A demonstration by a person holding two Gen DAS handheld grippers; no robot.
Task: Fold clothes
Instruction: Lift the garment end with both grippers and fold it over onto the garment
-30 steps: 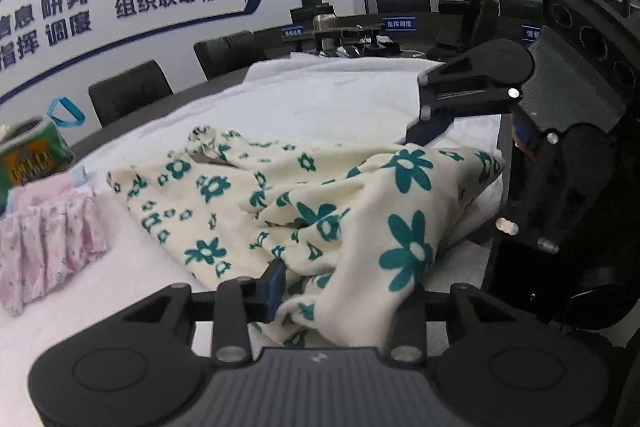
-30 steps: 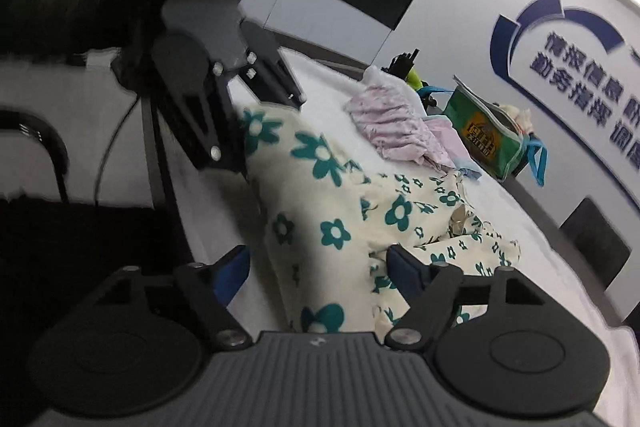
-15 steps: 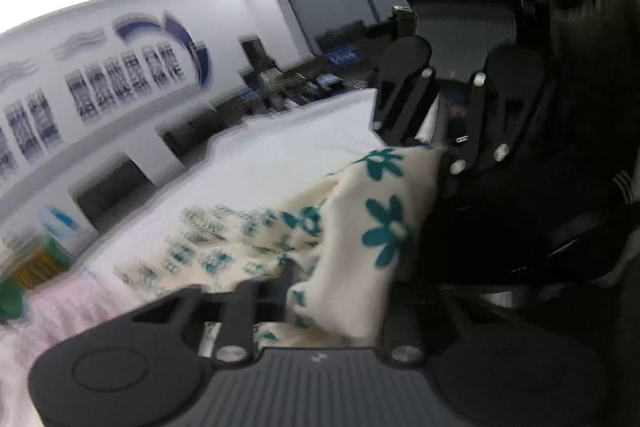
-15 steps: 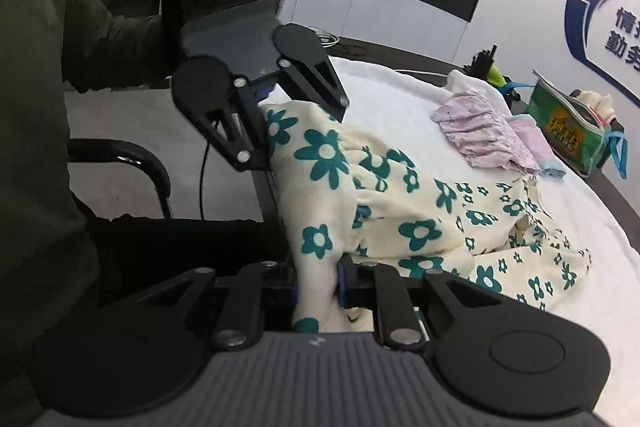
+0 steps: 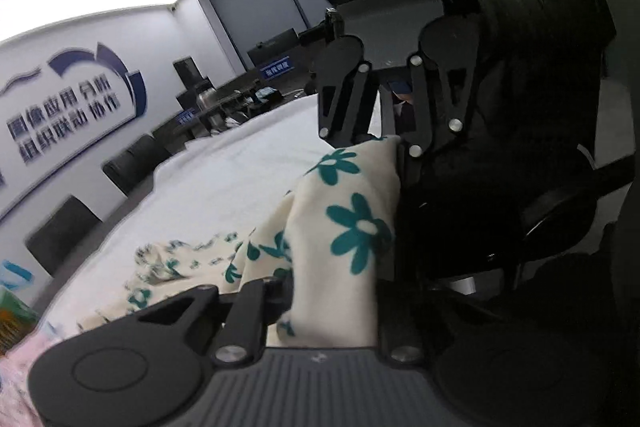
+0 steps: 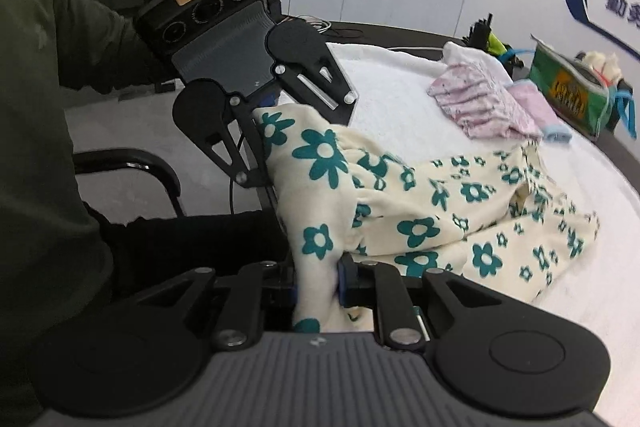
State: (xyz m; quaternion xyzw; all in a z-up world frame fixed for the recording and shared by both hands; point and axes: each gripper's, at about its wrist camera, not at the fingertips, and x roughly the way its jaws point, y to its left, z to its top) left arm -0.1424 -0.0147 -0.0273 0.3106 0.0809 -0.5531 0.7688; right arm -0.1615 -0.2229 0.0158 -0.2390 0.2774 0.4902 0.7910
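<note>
Both grippers, left gripper (image 5: 332, 291) and right gripper (image 6: 318, 281), are clamped on one raised edge of the floral garment (image 6: 420, 195) above the white-covered table (image 6: 400, 83).

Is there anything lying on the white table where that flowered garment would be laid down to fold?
Nothing visible blocks it: the white table beyond the flowered garment is bare. The pink clothes sit off to the far side.

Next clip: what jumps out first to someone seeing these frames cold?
The cream garment with teal flowers, lifted at the near table edge by both grippers, jaws shut on its edge: the right gripper below, the left gripper above. Behind it on the white table cover lies a folded pink garment beside a green bag.
</note>
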